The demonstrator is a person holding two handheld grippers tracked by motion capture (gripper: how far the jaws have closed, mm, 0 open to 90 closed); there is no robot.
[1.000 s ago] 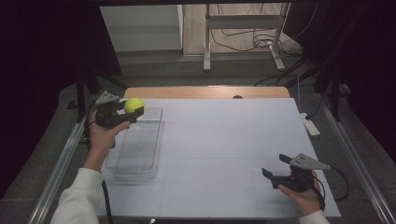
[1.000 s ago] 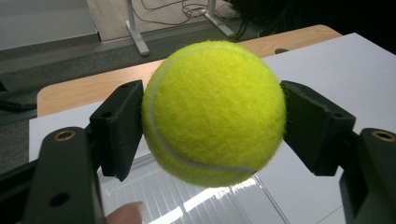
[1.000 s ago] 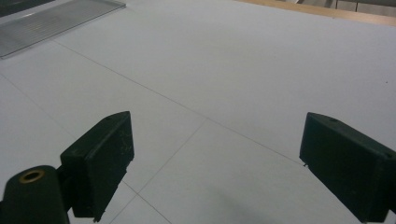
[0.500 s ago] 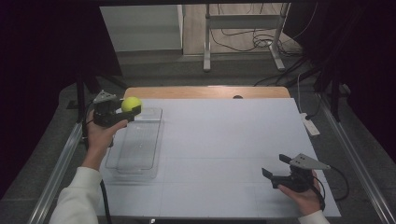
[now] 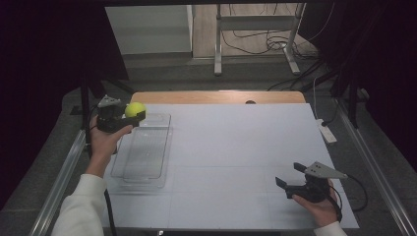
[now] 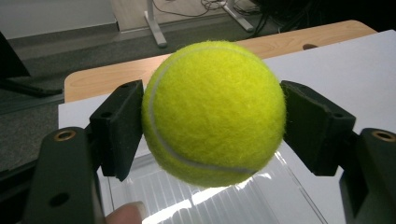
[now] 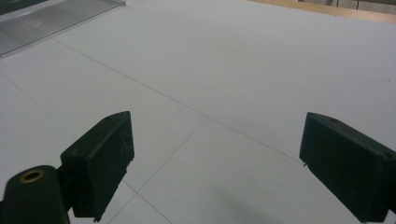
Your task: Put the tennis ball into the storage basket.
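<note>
The tennis ball [image 6: 214, 113] is bright yellow and fuzzy, with a thin white line curving over it. It sits right between the two black jaws of the left gripper [image 6: 212, 126], and both jaws press on its sides. The ball is up in the air. Under it and the gripper lies a clear plastic tray [image 5: 142, 151], flat on the table.

Lab-like test room, white-topped table [image 5: 236, 147], dark curtains [image 5: 44, 59], floor cables [image 5: 255, 42], metal stand [image 5: 255, 34]
</note>
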